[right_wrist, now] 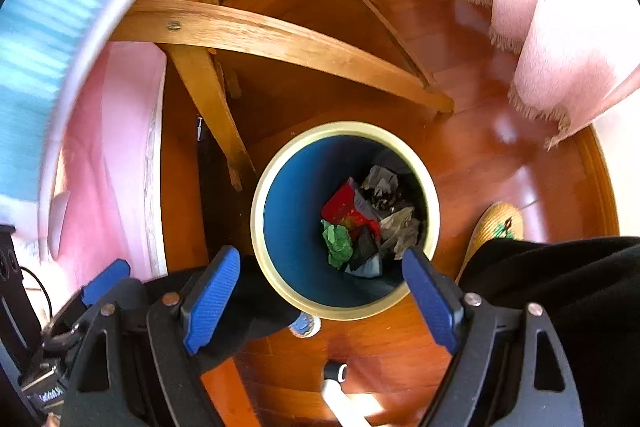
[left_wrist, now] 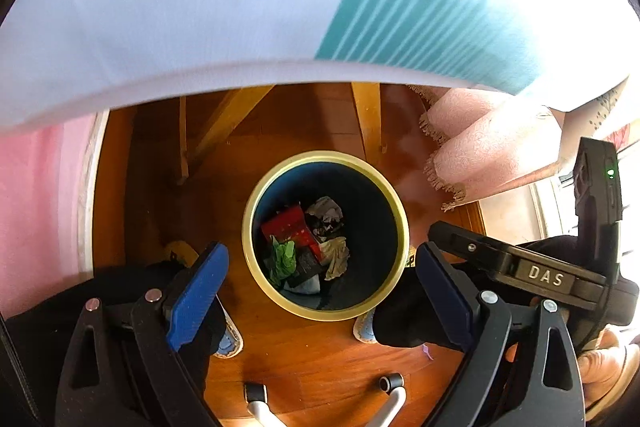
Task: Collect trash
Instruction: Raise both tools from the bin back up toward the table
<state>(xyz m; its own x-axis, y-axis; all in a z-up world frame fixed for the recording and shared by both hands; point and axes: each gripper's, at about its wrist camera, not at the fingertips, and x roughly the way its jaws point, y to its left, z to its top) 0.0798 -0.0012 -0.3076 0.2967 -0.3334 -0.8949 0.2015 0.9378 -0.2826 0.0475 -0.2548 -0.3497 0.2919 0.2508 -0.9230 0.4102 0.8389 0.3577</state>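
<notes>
A round bin with a yellow rim [left_wrist: 326, 158] and a blue inside stands on the wooden floor, straight below both grippers. At its bottom lie a red packet [left_wrist: 286, 227], a green wrapper [left_wrist: 282, 259], crumpled grey paper [left_wrist: 326, 211] and a beige tissue [left_wrist: 336, 257]. My left gripper [left_wrist: 320, 293] hangs above the bin's near edge, open wide, with nothing between its blue pads. The right wrist view looks down on the same bin rim [right_wrist: 344, 129], red packet [right_wrist: 340, 205] and green wrapper [right_wrist: 338, 241]. My right gripper [right_wrist: 322, 299] is also open and empty.
Wooden table legs [right_wrist: 260, 35] cross behind the bin under a white and teal tablecloth [left_wrist: 200, 7]. A pink fringed cloth [right_wrist: 560, 27] hangs at the right and pink fabric [right_wrist: 112, 147] at the left. A person's black trouser legs and slippers [right_wrist: 500, 223] flank the bin.
</notes>
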